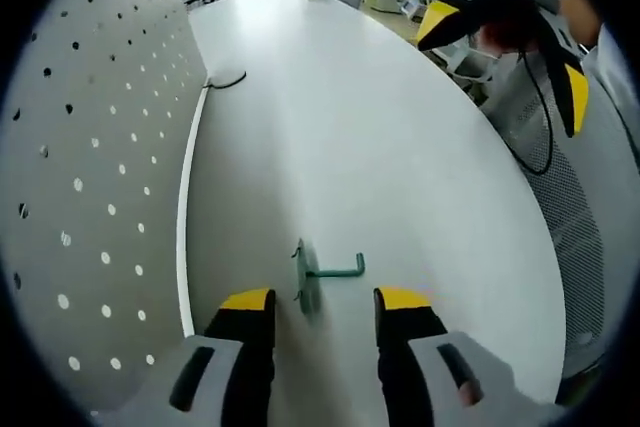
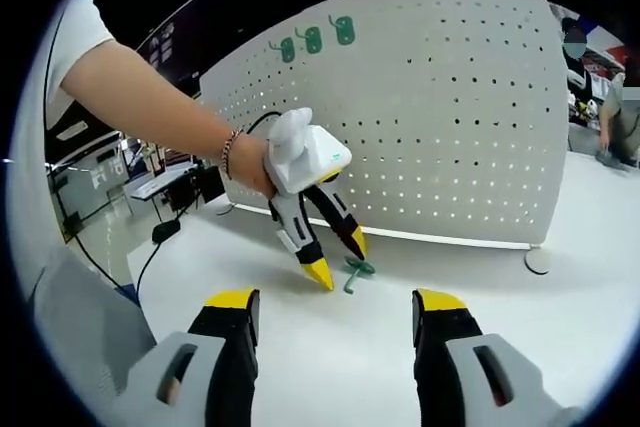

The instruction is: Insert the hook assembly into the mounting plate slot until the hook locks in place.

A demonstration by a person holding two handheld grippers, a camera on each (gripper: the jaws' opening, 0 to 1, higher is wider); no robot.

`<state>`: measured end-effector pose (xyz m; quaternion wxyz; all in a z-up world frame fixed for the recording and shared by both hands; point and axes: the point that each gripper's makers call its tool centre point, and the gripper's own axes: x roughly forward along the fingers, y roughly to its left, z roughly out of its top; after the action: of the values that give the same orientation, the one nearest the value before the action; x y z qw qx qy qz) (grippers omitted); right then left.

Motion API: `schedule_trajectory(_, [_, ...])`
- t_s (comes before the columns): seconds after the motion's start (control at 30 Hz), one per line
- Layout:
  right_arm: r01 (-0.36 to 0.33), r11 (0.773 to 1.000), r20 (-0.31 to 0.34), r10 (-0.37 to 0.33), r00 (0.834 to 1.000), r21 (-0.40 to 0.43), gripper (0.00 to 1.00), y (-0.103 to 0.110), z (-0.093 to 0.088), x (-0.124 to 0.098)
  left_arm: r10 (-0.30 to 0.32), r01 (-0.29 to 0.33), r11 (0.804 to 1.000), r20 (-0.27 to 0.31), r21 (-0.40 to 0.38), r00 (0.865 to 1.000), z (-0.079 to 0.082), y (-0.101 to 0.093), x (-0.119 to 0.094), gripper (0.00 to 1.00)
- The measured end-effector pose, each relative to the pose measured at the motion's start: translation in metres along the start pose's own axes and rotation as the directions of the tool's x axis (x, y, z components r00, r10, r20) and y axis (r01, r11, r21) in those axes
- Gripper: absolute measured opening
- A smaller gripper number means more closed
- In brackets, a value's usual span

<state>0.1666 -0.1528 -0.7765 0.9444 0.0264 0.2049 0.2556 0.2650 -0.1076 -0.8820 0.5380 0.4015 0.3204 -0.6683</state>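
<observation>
Hook (image 1: 318,275) lies on the white bench (image 1: 400,147) just ahead of the left gripper (image 1: 325,309), whose jaws stand wide with nothing between them; seen from the right gripper view, that gripper's yellow tips angle down beside the hook (image 2: 354,271). Pegboard (image 2: 420,107) stands just behind, three green hooks (image 2: 314,40) near its top. Right gripper (image 2: 335,309) hangs wide and empty, well back from the hook.
</observation>
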Motion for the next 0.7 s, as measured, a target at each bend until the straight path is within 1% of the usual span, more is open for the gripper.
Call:
schedule_trajectory(0.1, [0.002,1.0,-0.001,-0.002,1.0,0.006,0.6,-0.001,0.0,0.0,0.012,-0.012,1.0,0.004,-0.014,1.0,0.0,0.001,0.0,0.36])
schedule_trajectory(0.17, [0.003,1.0,0.002,-0.003,1.0,0.008,0.6,-0.001,0.001,-0.001,0.028,-0.027,0.999,0.016,-0.044,0.999,0.0,0.004,0.0,0.34])
schedule_trajectory(0.37, [0.004,1.0,0.009,-0.004,1.0,0.018,0.6,-0.002,0.002,0.0,0.051,-0.049,0.997,0.03,-0.063,0.998,0.0,0.006,-0.001,0.28])
schedule_trajectory(0.53, [0.003,1.0,0.005,-0.003,1.0,0.012,0.6,-0.001,0.001,0.0,0.071,-0.069,0.995,0.017,-0.074,0.997,0.0,0.009,-0.001,0.22])
schedule_trajectory(0.6, [0.002,1.0,0.004,-0.002,1.0,0.011,0.6,0.0,0.001,0.0,0.079,-0.078,0.993,0.011,-0.094,0.997,0.0,0.011,-0.001,0.17])
schedule_trajectory(0.7, [0.001,1.0,0.001,-0.001,1.0,0.009,0.6,0.0,0.001,0.0,0.088,-0.088,0.992,0.002,-0.096,0.996,0.0,0.012,-0.001,0.12])
